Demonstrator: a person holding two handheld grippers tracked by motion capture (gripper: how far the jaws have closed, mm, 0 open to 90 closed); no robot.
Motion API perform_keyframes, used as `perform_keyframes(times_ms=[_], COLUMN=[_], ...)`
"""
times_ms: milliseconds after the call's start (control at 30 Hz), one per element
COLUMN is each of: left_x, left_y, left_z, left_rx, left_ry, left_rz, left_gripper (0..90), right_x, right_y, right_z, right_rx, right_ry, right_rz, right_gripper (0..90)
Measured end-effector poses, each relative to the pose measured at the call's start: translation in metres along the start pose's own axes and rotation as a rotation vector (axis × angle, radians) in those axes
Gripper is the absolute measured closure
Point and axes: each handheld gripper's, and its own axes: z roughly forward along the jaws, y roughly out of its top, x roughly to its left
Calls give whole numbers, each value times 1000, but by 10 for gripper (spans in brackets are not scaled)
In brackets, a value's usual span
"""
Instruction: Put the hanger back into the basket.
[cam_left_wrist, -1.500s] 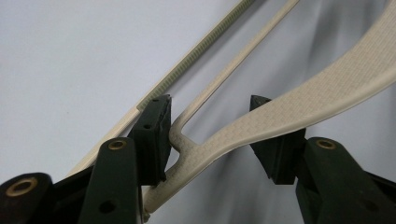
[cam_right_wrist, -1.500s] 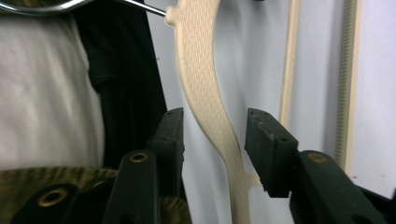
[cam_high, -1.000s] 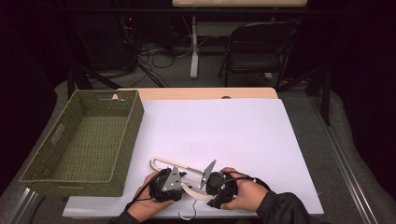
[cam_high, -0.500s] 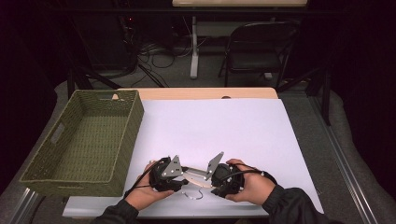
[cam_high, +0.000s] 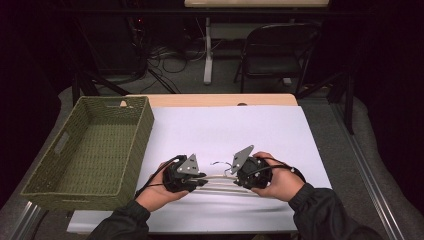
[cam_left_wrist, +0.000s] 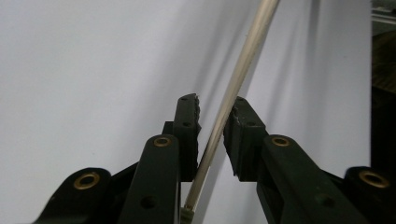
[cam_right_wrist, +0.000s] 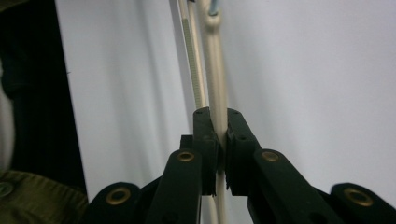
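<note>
A cream clothes hanger (cam_high: 218, 179) with a thin metal hook (cam_high: 217, 163) hangs level between my two grippers, low over the white sheet near the table's front edge. My right gripper (cam_high: 235, 180) (cam_right_wrist: 222, 135) has just been closing, and its pads now pinch the hanger's cream arm (cam_right_wrist: 212, 70); a thinner ribbed bar (cam_right_wrist: 194, 70) runs beside that arm. My left gripper (cam_high: 202, 181) (cam_left_wrist: 215, 135) has just been closing too. A slim hanger rod (cam_left_wrist: 243, 60) crosses slantwise between its pads, with slivers of gap still showing.
An empty green woven basket (cam_high: 87, 150) stands on the table's left side. The white sheet (cam_high: 225, 130) covers most of the tabletop. A folding chair (cam_high: 275, 50) and cables sit on the floor beyond the far edge.
Both grippers have risen and drawn the hanger up from lying flat on the sheet. Their jaws have narrowed around it, and the two hands now stand a little farther apart.
</note>
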Motion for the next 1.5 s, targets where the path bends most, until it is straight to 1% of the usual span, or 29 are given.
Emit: perform_keyframes(times_ms=[67,100,133,167,200,233,267,300,333,367,400,467,500,567,600,733,867,933,967,1000,1033,1100,1167,1200,1233,1267,1367,1467,1500], left_x=[0,0,1,2,1,2,3,3,4,4,4,5,5,6,6,7,5,5,4,4,2,1,-2,-3,-4,-5,-4,-2,-2], left_y=[-1,-1,-2,-2,-3,-3,-4,-4,-4,-5,-5,-6,-7,-8,-9,-9,-8,-8,-9,-9,-9,-10,-11,-11,-10,-10,-10,-13,-14], left_z=[-1,0,1,2,3,4,6,7,7,9,9,10,11,11,12,12,13,12,11,10,10,9,6,5,3,1,-7,-18,-22], left_rx=[3,7,12,33,40,45,41,39,48,50,63,89,92,98,104,97,109,113,114,124,126,120,121,116,109,108,72,31,17], left_ry=[-19,-26,-34,-43,-37,-30,-50,-59,-65,-65,-62,-38,-44,-65,-66,-60,-49,-54,-58,-64,-35,-70,-90,-80,-75,-63,-54,-48,-44], left_rz=[1,3,0,5,9,17,21,19,21,26,29,22,18,20,13,15,42,50,55,65,78,71,74,70,72,70,40,-13,-33], left_gripper=[701,680,662,645,623,620,616,616,618,618,620,618,619,659,662,725,764,783,800,841,844,856,865,867,868,868,871,872,872], right_x=[0,1,1,1,2,1,0,0,0,1,0,1,0,1,1,2,2,2,3,3,2,1,-1,-2,-4,-6,-12,-15,-16], right_y=[0,0,0,0,0,0,0,0,0,0,0,0,0,0,0,-1,-1,0,0,0,0,-2,-5,-7,-9,-11,-19,-27,-30], right_z=[0,0,1,2,3,2,2,3,3,3,2,2,3,3,3,3,2,2,2,2,1,-4,-11,-15,-19,-22,-34,-45,-48], right_rx=[0,-1,6,12,13,10,11,6,6,6,12,17,5,4,8,4,5,4,6,1,-5,-40,-78,-97,-118,-131,-164,-192,-201], right_ry=[29,34,28,30,33,32,31,36,38,39,36,33,40,40,38,41,41,48,57,57,53,60,46,26,7,-9,-69,-119,-128], right_rz=[-14,-16,-18,-26,-21,-25,-27,-24,-26,-20,-26,-24,-23,-21,-25,-30,-29,-24,-12,-1,10,36,60,70,66,85,100,127,135], right_gripper=[864,864,864,865,864,864,864,864,864,864,864,864,863,863,863,862,859,850,825,777,748,682,610,571,551,539,500,498,499])
